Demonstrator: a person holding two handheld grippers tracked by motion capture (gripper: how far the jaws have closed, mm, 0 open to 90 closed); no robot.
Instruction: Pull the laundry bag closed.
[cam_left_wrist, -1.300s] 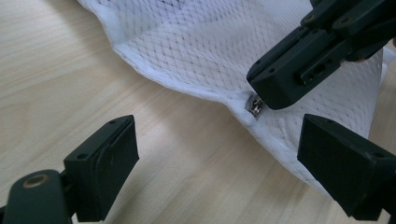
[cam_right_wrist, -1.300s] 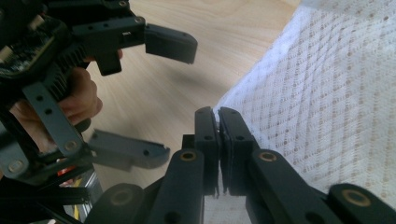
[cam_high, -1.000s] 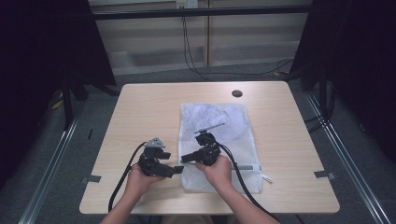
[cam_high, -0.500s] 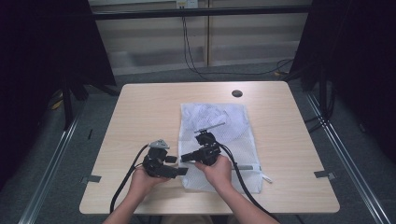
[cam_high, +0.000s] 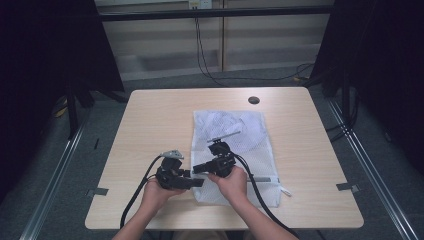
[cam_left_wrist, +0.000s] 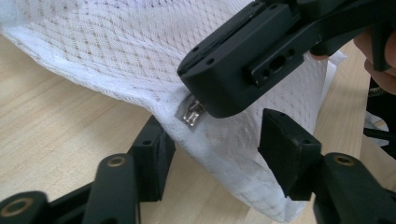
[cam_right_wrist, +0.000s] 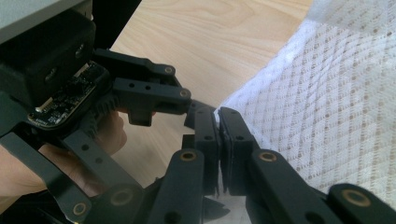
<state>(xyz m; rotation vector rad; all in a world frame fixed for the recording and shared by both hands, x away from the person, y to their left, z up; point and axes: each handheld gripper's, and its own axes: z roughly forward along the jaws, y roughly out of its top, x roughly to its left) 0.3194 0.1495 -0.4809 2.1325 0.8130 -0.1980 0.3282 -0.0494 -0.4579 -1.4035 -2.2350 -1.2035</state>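
White mesh laundry bag (cam_high: 235, 145) lies flat on the wooden table (cam_high: 150, 125), right of centre, and both tools are working its near left edge. The right gripper (cam_right_wrist: 218, 140) is clamped tight on that edge, lifting it off the wood. The left gripper (cam_left_wrist: 212, 144) has just been closing, jaws half apart either side of the raised mesh, not pinching it, beside the small metal zip pull (cam_left_wrist: 191, 113).
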